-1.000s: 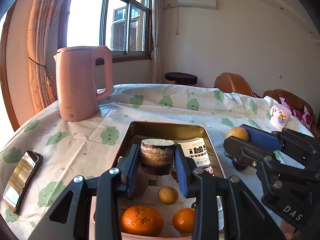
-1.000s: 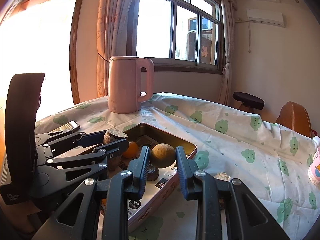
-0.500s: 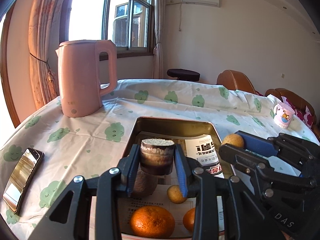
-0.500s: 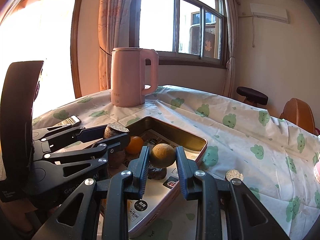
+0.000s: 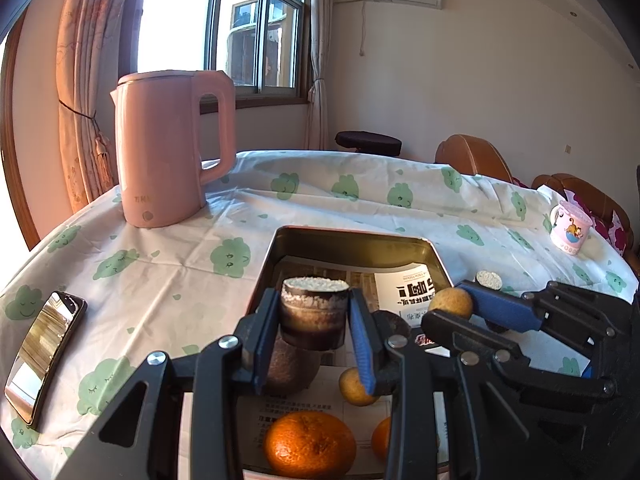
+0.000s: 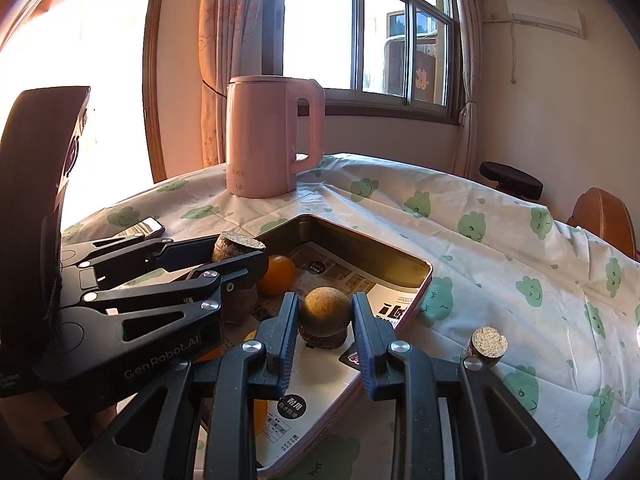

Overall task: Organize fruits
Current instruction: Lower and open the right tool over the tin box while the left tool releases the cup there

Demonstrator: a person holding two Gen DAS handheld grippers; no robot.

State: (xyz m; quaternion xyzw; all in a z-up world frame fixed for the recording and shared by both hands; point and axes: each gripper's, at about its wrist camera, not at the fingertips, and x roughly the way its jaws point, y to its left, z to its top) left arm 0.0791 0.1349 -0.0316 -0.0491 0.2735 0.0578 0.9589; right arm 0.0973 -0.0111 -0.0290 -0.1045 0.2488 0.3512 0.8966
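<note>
My left gripper (image 5: 314,320) is shut on a dark sugarcane stub (image 5: 313,318) and holds it above the metal tray (image 5: 352,240). My right gripper (image 6: 325,316) is shut on a small brown round fruit (image 6: 325,311), also over the tray (image 6: 400,256). In the tray lie an orange (image 5: 310,444), a second orange (image 5: 382,438), a small yellow-brown fruit (image 5: 354,388) and other cane stubs (image 5: 290,364). One cane stub (image 6: 486,346) stands on the cloth right of the tray.
A pink kettle (image 5: 168,152) stands at the back left. A phone (image 5: 40,356) lies at the left table edge. A cartoon mug (image 5: 570,228) stands at the far right. Printed paper (image 5: 406,292) lines the tray. Chairs stand behind the table.
Both grippers have moved forward over the tray with their loads still held. The kettle looks nearer and the right gripper sits deeper over the tray.
</note>
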